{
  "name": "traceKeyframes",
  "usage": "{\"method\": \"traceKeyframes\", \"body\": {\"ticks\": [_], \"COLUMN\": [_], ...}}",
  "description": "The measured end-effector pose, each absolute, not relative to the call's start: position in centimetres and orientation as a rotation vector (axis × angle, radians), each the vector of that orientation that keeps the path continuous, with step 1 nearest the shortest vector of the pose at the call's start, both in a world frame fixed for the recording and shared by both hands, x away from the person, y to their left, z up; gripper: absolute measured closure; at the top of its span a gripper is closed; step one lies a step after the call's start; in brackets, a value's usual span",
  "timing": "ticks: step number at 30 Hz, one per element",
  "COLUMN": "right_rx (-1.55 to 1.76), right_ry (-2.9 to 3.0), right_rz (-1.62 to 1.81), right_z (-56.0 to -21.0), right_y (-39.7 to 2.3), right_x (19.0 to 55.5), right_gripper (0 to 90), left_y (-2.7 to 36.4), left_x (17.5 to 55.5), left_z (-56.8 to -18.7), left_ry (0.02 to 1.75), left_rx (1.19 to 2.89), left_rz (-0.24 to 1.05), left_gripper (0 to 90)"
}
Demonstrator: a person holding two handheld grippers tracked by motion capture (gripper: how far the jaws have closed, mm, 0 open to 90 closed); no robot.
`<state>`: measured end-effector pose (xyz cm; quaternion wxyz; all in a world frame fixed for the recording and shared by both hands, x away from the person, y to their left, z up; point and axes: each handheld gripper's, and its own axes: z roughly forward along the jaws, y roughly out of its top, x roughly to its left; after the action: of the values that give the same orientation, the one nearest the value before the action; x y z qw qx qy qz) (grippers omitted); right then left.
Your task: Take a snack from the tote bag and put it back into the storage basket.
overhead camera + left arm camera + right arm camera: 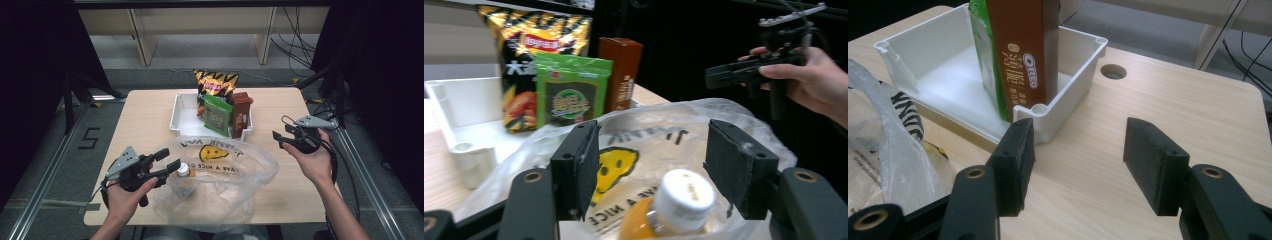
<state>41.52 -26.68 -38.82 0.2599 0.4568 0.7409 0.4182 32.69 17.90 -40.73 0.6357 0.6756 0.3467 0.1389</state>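
A clear plastic bag [235, 170] printed with a yellow smiley lies crumpled on the near half of the wooden table. A bottle [184, 171] with a white cap and orange contents sits at the bag's left end, among its folds. My left gripper [169, 159] is open just left of the cap. In the left gripper view the bottle cap [684, 195] sits low between the two pads without touching them. My right gripper [278, 140] is open and empty over bare table, right of the white bin [176, 112]. Its pads [1015, 150] point toward the bin's near corner.
Standing in the white bin [1068, 95] are a chips bag [216, 82], a green packet [217, 115] and a brown box [241, 112]. The bin's left part holds nothing. A round hole [1113, 71] pierces the table beyond the bin. Cables trail off the table's right side.
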Motion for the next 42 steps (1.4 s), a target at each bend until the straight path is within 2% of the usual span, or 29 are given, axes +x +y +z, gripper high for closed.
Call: {"method": "traceKeyframes", "body": {"ticks": [19,33,36,42], "right_rx": [1.209,1.233,1.220,1.233], "right_ry": [2.057,2.047,2.054,2.071], "right_rz": [1.114,1.115,1.112,1.110], "right_z": [-38.8,-39.1,-39.2,-39.4], "right_y": [-26.0,-26.1,-26.1,-26.1], "right_x": [41.2,41.5,41.5,41.5], "right_gripper": [45.2,44.9,44.8,44.1], "left_y": [15.7,15.7,15.8,15.2], "left_x": [32.2,31.9,31.8,31.9], "left_z": [-43.5,-44.1,-44.3,-45.4], "left_ry": [0.781,0.777,0.779,0.795], "left_rx": [1.738,1.709,1.709,1.771], "left_rz": [0.385,0.394,0.395,0.402], "left_gripper": [38.2,40.6,38.4,23.9]}}
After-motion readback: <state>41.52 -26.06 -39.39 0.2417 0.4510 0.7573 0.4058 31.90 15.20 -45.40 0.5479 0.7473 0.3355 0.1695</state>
